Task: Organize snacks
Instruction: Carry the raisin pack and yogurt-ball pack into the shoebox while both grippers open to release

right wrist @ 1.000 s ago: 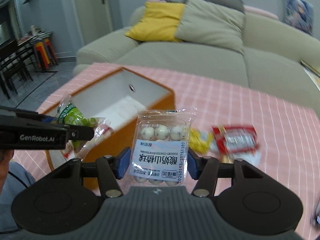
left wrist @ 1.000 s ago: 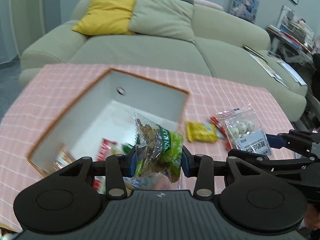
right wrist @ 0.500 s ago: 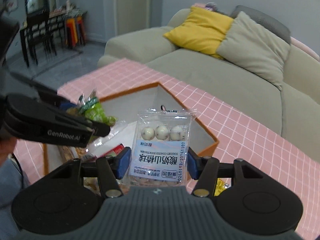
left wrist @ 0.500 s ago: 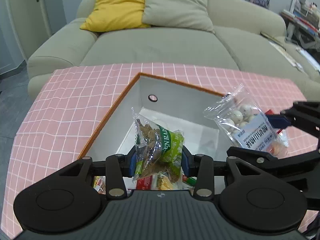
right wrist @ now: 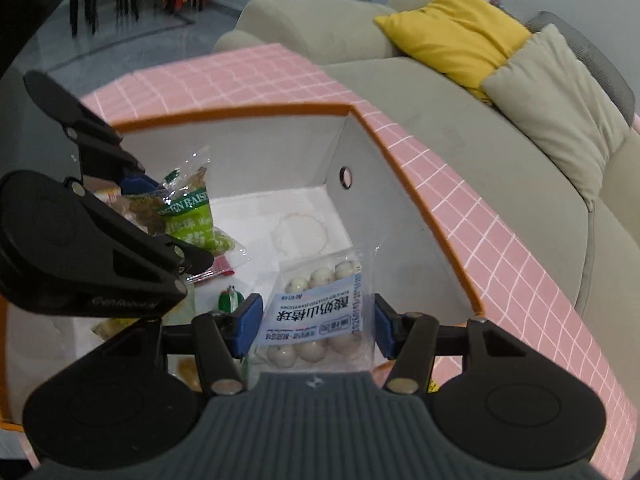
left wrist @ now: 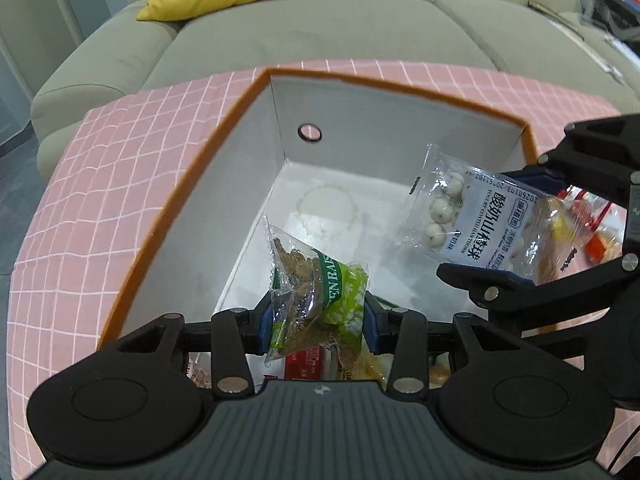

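Note:
An orange-rimmed box [left wrist: 224, 136] [right wrist: 404, 148] with white inner walls stands on the pink checked tablecloth. My left gripper [left wrist: 316, 320] is shut on a green raisin packet [left wrist: 320, 292] and holds it over the box's near part. From the right, my right gripper [right wrist: 316, 324] comes in over the box, shut on a clear packet of white yogurt-coated balls [right wrist: 316, 312] [left wrist: 472, 220]. The raisin packet [right wrist: 188, 216] and the left gripper [right wrist: 160, 224] show at the left of the right wrist view. Several snack packets [left wrist: 316, 364] lie on the box floor beneath the grippers.
A beige sofa [left wrist: 320, 28] with a yellow cushion [right wrist: 452, 40] and a grey-green cushion [right wrist: 560, 108] stands just behind the table. More snack packets [left wrist: 592, 220] lie on the cloth right of the box. The far half of the box floor [left wrist: 332, 208] is bare.
Both grippers have come down and in over the box with their packets. The right gripper swung left from the loose snacks on the cloth and rolled; its packet now hangs inside the box rim.

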The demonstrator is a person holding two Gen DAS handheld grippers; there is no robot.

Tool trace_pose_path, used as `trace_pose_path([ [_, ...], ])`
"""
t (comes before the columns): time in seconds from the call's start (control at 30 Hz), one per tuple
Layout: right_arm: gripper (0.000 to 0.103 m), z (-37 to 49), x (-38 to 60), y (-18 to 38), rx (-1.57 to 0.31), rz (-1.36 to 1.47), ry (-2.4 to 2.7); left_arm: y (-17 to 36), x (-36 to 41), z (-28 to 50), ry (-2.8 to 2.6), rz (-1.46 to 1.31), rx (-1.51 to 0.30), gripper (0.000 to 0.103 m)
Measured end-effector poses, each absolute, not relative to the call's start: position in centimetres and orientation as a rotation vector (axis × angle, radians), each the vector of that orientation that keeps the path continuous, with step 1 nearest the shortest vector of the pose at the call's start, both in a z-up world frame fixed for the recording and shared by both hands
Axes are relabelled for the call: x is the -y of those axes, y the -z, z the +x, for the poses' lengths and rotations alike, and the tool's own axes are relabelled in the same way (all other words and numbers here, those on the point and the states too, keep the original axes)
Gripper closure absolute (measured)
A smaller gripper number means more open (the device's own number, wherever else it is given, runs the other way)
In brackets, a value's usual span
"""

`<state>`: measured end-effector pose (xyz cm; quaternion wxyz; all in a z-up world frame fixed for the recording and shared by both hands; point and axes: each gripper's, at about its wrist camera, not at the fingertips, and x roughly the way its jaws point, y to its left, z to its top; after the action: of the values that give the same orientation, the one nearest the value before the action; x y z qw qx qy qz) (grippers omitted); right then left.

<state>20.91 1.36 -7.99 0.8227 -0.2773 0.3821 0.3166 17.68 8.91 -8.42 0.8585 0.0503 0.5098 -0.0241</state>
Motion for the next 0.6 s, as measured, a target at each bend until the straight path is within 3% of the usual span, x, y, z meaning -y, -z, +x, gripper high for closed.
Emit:
trace_pose_path([
  [0.6, 0.048, 21.4, -3.1, 11.0, -0.854, -0.700, -0.707, 10.8, -9.7, 18.9, 0.011, 0.124, -1.129, 0.054],
])
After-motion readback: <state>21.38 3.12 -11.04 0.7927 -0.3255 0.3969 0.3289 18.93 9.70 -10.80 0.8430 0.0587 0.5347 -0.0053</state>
